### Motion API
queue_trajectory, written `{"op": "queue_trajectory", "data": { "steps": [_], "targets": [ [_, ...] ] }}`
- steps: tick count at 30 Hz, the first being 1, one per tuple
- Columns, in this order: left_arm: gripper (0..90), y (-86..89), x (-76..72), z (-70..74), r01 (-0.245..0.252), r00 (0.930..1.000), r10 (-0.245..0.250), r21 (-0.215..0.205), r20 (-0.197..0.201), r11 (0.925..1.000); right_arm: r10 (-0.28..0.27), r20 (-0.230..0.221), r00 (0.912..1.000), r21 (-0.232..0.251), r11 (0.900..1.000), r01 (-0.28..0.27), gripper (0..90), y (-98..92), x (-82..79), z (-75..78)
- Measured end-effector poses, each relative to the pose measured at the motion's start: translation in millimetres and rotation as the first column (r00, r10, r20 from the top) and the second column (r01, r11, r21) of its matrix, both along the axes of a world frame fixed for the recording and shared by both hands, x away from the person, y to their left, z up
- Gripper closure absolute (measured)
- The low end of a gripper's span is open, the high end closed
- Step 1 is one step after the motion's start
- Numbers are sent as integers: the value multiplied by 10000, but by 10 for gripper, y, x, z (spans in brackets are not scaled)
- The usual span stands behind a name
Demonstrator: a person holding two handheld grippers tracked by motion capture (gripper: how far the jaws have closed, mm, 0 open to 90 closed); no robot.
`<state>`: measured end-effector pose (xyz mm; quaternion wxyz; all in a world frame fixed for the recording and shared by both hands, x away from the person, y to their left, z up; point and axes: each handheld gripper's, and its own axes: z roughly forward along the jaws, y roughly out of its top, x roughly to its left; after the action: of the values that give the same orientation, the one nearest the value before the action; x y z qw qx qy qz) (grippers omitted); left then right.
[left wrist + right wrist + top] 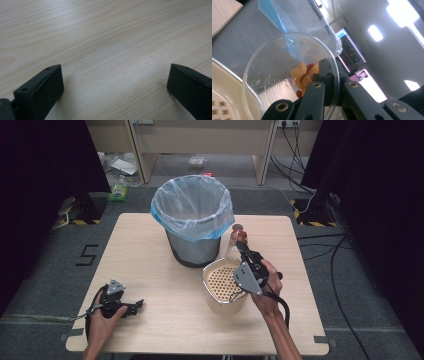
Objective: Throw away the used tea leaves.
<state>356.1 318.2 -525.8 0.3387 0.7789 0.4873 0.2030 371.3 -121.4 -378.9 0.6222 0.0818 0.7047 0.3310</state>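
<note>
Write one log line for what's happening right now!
right tool: shut on cup rim, beside bin | cup: food bits inside | left tool: open, on table | strainer: below cup

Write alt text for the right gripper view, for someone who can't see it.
The right gripper is shut on the rim of a clear plastic cup holding orange and red food scraps. Behind it stands a mesh bin with a blue liner, and a cream strainer basket sits at lower left.
</note>
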Motion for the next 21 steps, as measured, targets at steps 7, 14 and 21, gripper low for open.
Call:
{"op": "queue_trajectory", "data": {
  "steps": [7,14,21],
  "targets": [
    [0,2,6,-3,7,10000,-7,-73,-31,10000,132,842,9964,-656,9978,-77,900,53,-71,-47],
    [0,3,5,-2,4,10000,-4,-67,-38,10000,344,1470,9885,-995,9948,-198,900,151,-120,-87],
    [0,2,4,-2,6,10000,-6,-62,-25,10000,251,1917,9811,-1205,9927,-18,900,185,-141,-157]
  ]
}}
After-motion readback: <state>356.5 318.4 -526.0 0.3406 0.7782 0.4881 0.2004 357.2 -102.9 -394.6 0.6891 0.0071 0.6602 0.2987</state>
